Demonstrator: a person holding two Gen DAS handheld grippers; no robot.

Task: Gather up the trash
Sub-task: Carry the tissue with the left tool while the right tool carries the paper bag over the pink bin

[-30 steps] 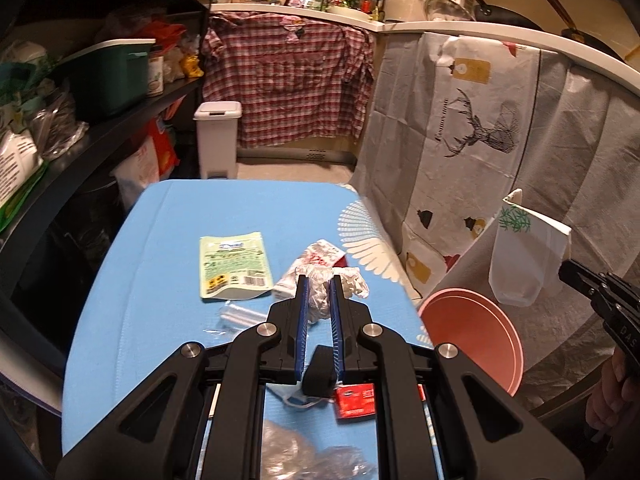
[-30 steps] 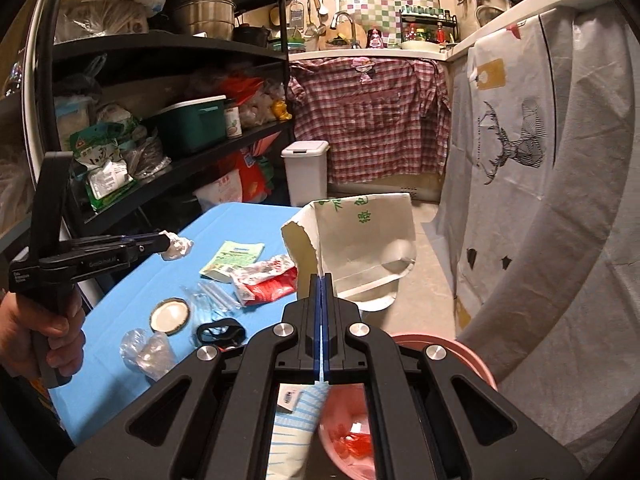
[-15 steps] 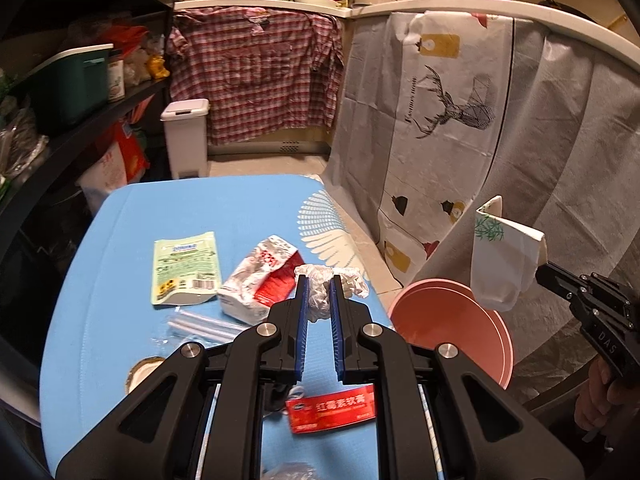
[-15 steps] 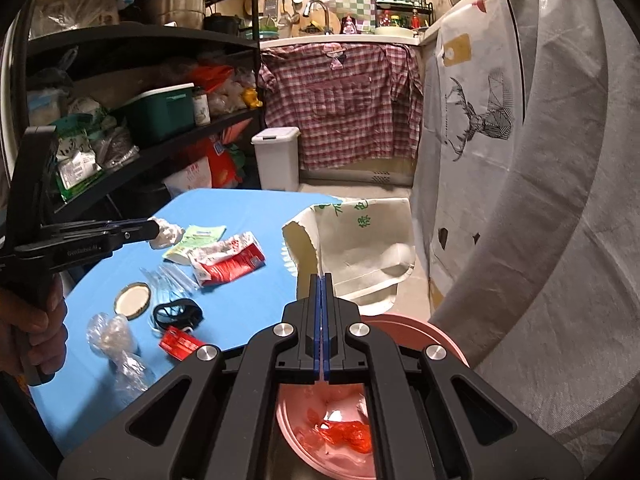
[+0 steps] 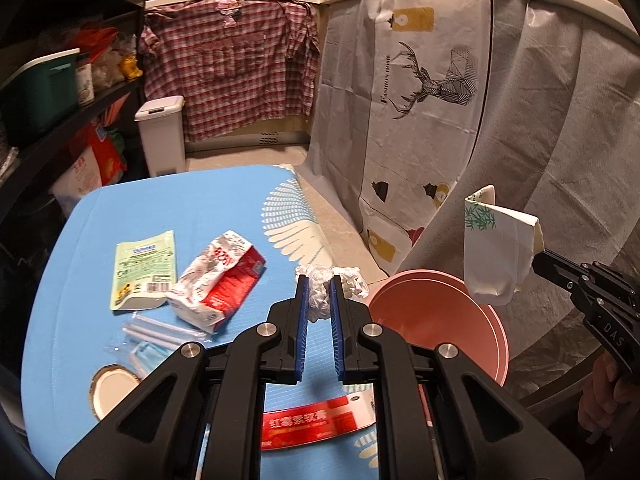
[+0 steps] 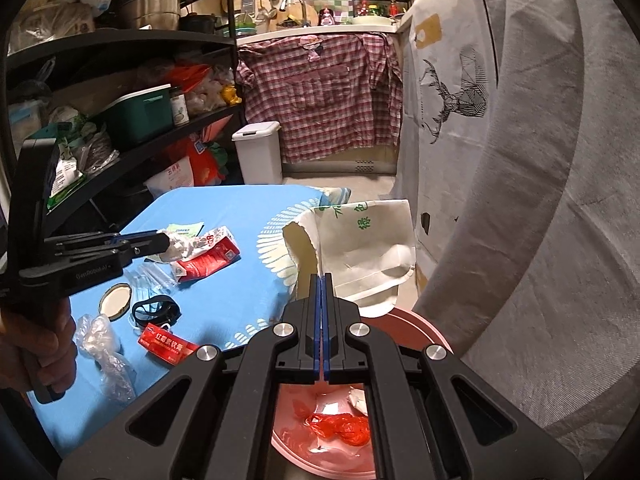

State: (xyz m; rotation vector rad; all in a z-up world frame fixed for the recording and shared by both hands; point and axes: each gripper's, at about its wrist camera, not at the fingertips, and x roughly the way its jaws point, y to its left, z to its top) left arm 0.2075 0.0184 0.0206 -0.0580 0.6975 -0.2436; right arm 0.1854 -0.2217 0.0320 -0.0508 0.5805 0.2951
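Observation:
My left gripper (image 5: 318, 282) is shut on a crumpled white plastic wrapper (image 5: 320, 296), held above the blue table's right edge, close to the pink bin (image 5: 436, 328); from the right wrist this gripper (image 6: 160, 242) shows at the left with the wrapper (image 6: 178, 246) at its tip. My right gripper (image 6: 322, 280) is shut on the rim of a white paper bag (image 6: 360, 256) hanging over the bin (image 6: 424, 328), which holds a red plastic bag (image 6: 340, 430). In the left wrist view the right gripper (image 5: 538, 260) pinches that bag (image 5: 492, 256).
On the blue table (image 5: 180, 216) lie a green pouch (image 5: 146, 272), a red-and-white carton (image 5: 218, 284), clear tubes (image 5: 160, 330), a jar lid (image 5: 114, 390), a red packet (image 5: 308, 426) and a black band (image 6: 156, 308). Black shelves (image 6: 120, 44) stand left; a draped cloth (image 5: 440, 120) hangs right.
My left gripper has carried the wrapper rightward and lower, toward the pink bin. The right gripper with the paper bag has sunk and shifted over the bin.

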